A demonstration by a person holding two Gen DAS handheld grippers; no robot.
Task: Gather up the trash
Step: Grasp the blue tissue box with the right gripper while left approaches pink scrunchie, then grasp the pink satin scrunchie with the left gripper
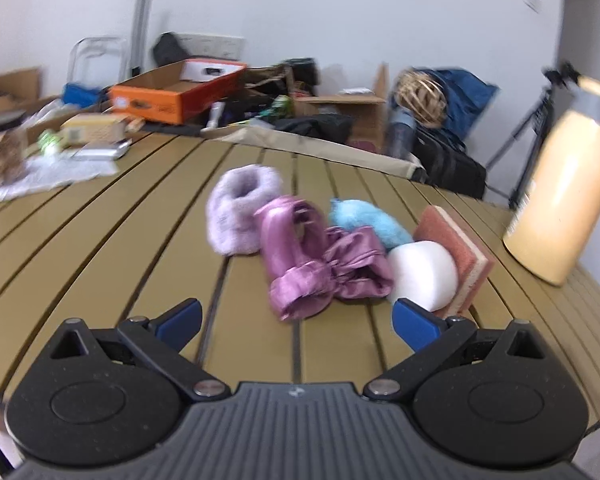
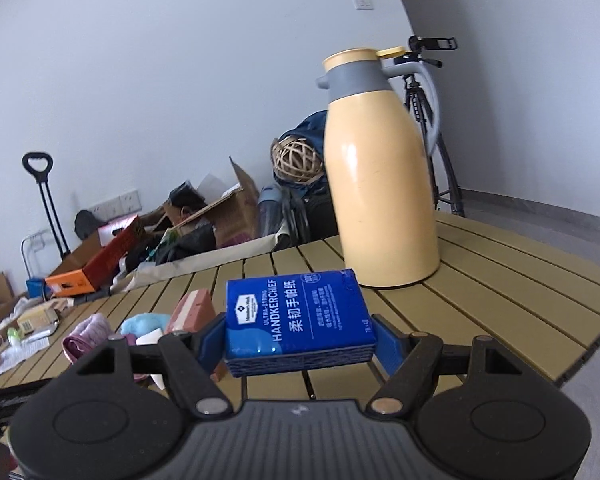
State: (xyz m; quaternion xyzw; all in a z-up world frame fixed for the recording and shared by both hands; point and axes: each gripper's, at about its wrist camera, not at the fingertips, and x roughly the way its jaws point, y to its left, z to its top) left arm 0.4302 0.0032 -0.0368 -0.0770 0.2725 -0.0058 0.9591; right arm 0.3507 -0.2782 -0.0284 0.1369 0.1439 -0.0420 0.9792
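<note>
My right gripper [image 2: 298, 342] is shut on a blue handkerchief tissue pack [image 2: 300, 320], held flat above the slatted table [image 2: 500, 280] with a blue pad on each side. My left gripper [image 1: 296, 316] stands open low over the table, nothing between its fingers. Just ahead of it lie a crumpled purple satin cloth [image 1: 316, 260], a fluffy lilac slipper [image 1: 240, 208], a light blue fuzzy item [image 1: 364, 220], a white foam piece [image 1: 424, 272] and a pink sponge [image 1: 456, 248]. The same pile shows at lower left in the right wrist view, with the sponge [image 2: 192, 312] nearest.
A tall yellow thermos jug [image 2: 380, 184] stands on the table beyond the tissue pack, also at the right edge of the left wrist view as the jug [image 1: 564, 184]. Papers and a jar [image 1: 0, 148] sit at the table's far left. Boxes, bags and a tripod [image 2: 432, 128] crowd the floor behind.
</note>
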